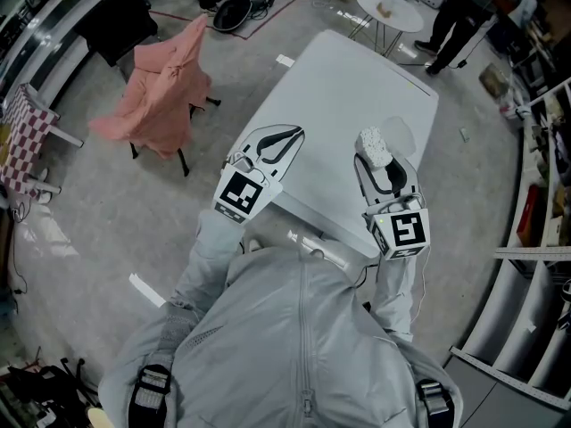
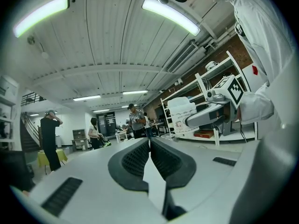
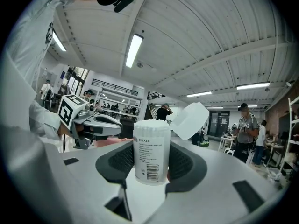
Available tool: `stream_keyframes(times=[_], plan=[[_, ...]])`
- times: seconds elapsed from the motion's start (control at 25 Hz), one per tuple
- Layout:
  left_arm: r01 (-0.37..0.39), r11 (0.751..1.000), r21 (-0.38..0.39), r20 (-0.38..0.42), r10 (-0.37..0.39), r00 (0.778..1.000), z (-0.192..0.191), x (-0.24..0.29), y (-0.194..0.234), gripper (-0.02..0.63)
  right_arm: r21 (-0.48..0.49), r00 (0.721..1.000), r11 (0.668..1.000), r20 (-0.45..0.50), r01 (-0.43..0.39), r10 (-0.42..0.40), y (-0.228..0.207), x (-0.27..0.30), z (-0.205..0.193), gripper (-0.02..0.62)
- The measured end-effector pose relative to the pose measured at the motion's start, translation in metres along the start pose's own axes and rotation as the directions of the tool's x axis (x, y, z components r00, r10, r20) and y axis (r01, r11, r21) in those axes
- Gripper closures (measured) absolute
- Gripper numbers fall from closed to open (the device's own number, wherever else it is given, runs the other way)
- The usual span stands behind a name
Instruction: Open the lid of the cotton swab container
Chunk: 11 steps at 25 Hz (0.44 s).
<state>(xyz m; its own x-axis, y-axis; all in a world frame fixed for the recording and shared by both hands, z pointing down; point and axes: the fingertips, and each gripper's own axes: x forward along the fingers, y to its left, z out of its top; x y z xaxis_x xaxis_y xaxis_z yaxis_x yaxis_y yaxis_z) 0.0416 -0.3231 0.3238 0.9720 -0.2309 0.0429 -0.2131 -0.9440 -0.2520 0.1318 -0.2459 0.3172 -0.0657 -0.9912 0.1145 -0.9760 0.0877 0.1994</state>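
Note:
My right gripper (image 3: 151, 161) is shut on the clear cotton swab container (image 3: 151, 150), which stands upright between its dark pads. The white swab tips show at the top, and the hinged lid (image 3: 188, 120) is flipped open to the right. In the head view the right gripper (image 1: 376, 152) holds the container (image 1: 374, 146) over the near right part of the white table (image 1: 348, 78). My left gripper (image 1: 290, 134) hovers to its left, jaws shut with nothing between them (image 2: 150, 146). From the left gripper view the container (image 2: 180, 111) appears at the right.
A chair draped with pink cloth (image 1: 161, 96) stands left of the table. A small round table (image 1: 390, 9) and a standing person (image 1: 464, 16) are behind it. Metal shelving (image 1: 535, 239) lines the right side. Cables (image 1: 241, 7) lie on the floor.

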Motion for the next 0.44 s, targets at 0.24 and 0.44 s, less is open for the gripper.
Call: stream_keyframes(times=[0.24, 0.44], plan=[[0.015, 1.0, 0.003, -0.005, -0.015, 1.0, -0.0003, -0.0006, -0.0075, 0.578, -0.005, 1.0, 1.0, 0.002, -0.014, 0.014, 0.0039, -0.0015, -0.0002, 0.379], [0.02, 1.0, 0.005, -0.005, -0.02, 1.0, -0.0023, -0.0026, -0.0093, 0.578, -0.008, 1.0, 1.0, 0.002, -0.024, 0.024, 0.0092, -0.0008, -0.0035, 0.379]])
